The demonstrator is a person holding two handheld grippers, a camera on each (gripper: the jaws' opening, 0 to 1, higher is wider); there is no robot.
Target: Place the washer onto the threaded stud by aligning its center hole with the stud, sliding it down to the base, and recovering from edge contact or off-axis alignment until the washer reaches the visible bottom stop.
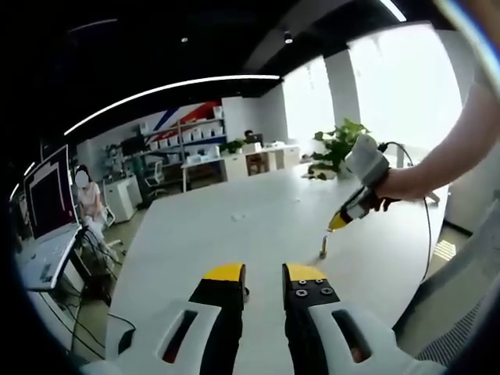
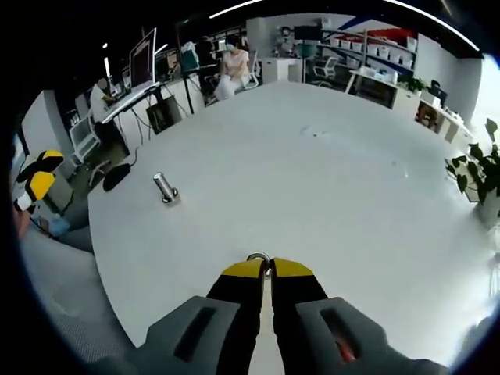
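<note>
So the right gripper [image 2: 266, 268] has its 2 yellow tips pinched on the washer [image 2: 259, 258], held on edge with only the top arc of the ring poking out between them. Stud [image 2: 164, 187] stands upright on the white table [image 2: 328, 180], off to the left of the jaws and well apart from them, nothing on it yet. In the left gripper view the right gripper [image 1: 337, 222] hangs just above the stud [image 1: 323, 248], hand [image 1: 398, 186] behind it. Left gripper [image 1: 264, 275] is spread, holding nothing, hovering over the table near the stud.

Risks: washer is on edge, so it must tip flat before it goes down; if it stays tilted the rim hits the stud top or the hole binds on the threads. Grip covers most of the ring, probably part of the hole too, hard to tell, so the tips may foul the stud. Thin pinch could slip and drop it. Stud base looks small; a side knock may topple it.
</note>
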